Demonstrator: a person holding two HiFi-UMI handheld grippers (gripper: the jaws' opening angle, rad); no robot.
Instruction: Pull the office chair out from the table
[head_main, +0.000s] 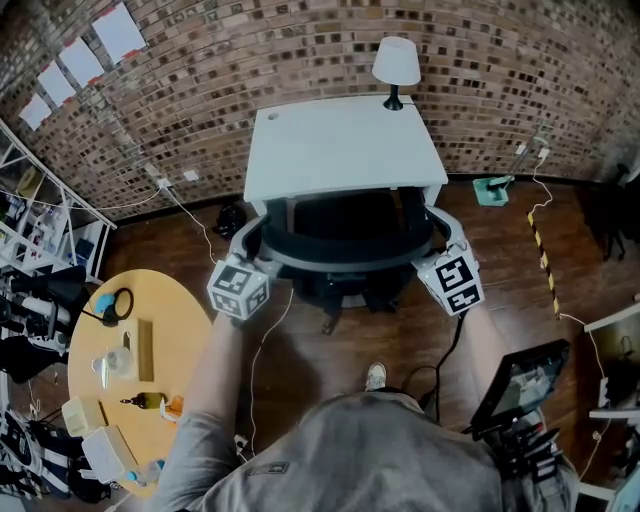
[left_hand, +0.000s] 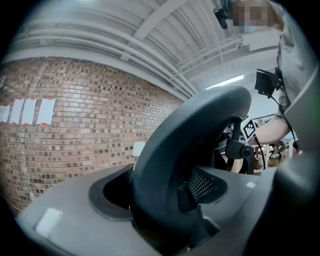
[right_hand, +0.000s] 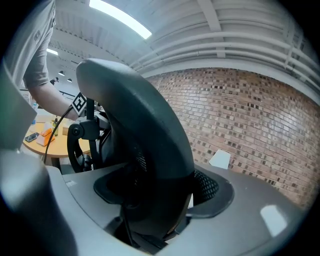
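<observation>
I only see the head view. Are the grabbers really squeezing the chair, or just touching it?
Observer: In the left gripper view, the chair's back rim fills the gap between the left gripper's jaws, and it is gripped.
Operator: And the other one?
Observer: The right gripper view shows the right gripper clamped on that rim too.
Operator: What's above them?
Observer: A lit ceiling light strip, which your view never shows.

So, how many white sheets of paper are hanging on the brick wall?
4. On the brick wall, upper left of the head view, in a slanting row: top sheet, second sheet, third sheet, lowest sheet. Others may be hidden outside the frame.
</observation>
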